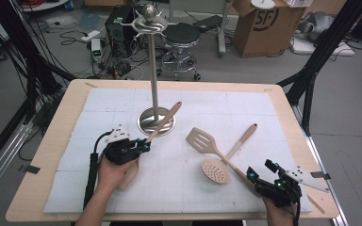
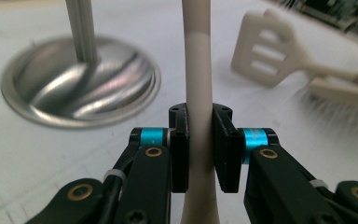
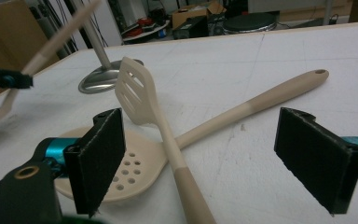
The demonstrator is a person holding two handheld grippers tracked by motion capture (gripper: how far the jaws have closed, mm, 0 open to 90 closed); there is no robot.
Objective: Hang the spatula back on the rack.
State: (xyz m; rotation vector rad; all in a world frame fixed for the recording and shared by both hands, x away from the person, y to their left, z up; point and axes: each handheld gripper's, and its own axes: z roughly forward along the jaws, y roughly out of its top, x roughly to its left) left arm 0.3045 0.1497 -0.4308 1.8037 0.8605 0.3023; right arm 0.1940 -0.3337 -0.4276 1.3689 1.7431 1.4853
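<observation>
Left gripper [image 1: 143, 144] is clamping its fingers [image 2: 179, 154] on the handle of a beige utensil [image 1: 162, 123], whose long axis is running up and away from the fingers toward the hanging stand [image 1: 154, 80] just beyond. Right gripper [image 1: 264, 172] is resting near the worktop [image 1: 52, 188] edge, fingers wide and holding nothing, with the slotted turner [image 3: 137, 93] and perforated skimmer [image 3: 135, 163] lying crossed directly ahead.

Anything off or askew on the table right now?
Nothing damaged or spilled. One oddity: the slotted turner lies crossed over the perforated spoon, handles overlapping, so they can't be lifted cleanly apart. The left gripper is shut on a third utensil's handle, tilted toward the metal stand. The right gripper is open.
</observation>
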